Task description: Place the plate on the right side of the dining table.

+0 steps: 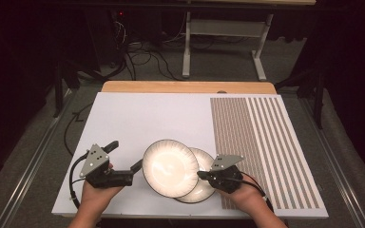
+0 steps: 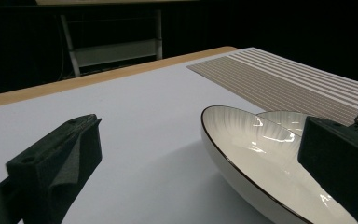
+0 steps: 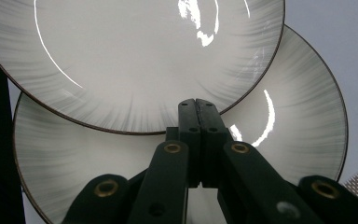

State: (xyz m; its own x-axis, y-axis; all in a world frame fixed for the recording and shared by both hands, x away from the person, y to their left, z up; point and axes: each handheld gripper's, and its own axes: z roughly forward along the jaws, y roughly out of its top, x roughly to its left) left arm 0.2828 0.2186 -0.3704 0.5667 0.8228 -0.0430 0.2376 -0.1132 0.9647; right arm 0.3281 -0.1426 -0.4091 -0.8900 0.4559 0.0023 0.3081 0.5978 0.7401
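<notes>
Upper plate [image 1: 170,167] hides much of lower plate [image 1: 204,185]

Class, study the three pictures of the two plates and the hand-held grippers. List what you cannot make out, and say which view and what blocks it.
- Lower plate: high view, its left part lies under the upper plate.
- Right hand-held gripper: right gripper view, jaws together at the upper plate's rim; whether they pinch it is unclear.
- Upper plate's near edge: left gripper view, cut off by the frame and a black jaw.
</notes>
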